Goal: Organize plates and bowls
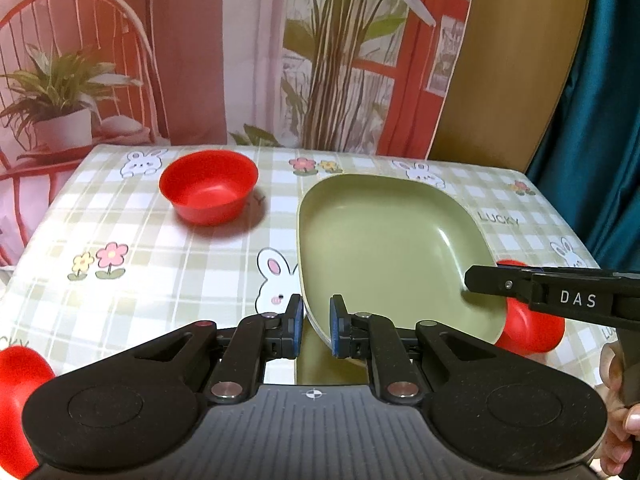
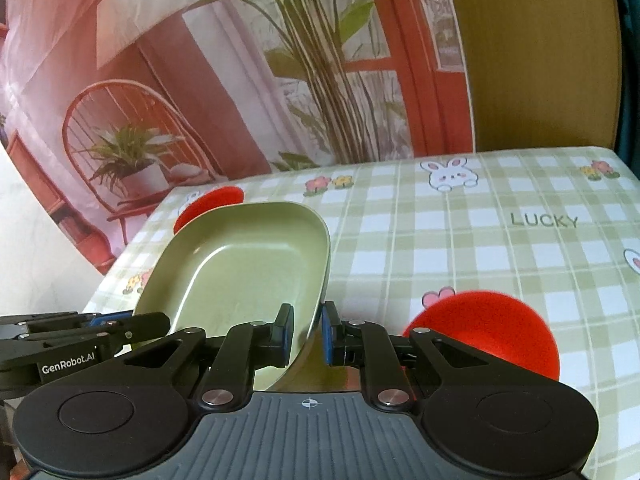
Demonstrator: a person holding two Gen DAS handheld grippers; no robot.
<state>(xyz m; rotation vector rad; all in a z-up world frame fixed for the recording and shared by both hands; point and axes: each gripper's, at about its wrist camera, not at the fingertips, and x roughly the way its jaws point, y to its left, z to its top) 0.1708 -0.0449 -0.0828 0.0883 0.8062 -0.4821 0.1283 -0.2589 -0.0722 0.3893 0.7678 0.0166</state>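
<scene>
I see the plate [image 1: 384,240], matte sage green, a rounded square with a raised rim, held tilted above the table [image 1: 168,256] by both grippers. Left gripper [image 1: 316,326]: jaws clamped on the near rim at 6 o'clock in its view, blue pads on both sides. Right gripper [image 2: 307,334]: jaws clamped on the rim at the opposite edge, same grip. Red bowl [image 1: 209,187], smooth glossy plastic, round, sits upright at 11 o'clock in the left view, well apart from the plate. Second red bowl [image 2: 486,330] sits just beside the right gripper, at 4 o'clock. Tablecloth is green-white check, printed with rabbits, flowers and "LUCKY". Behind it a printed backdrop [image 1: 240,60] shows chair and plants.
</scene>
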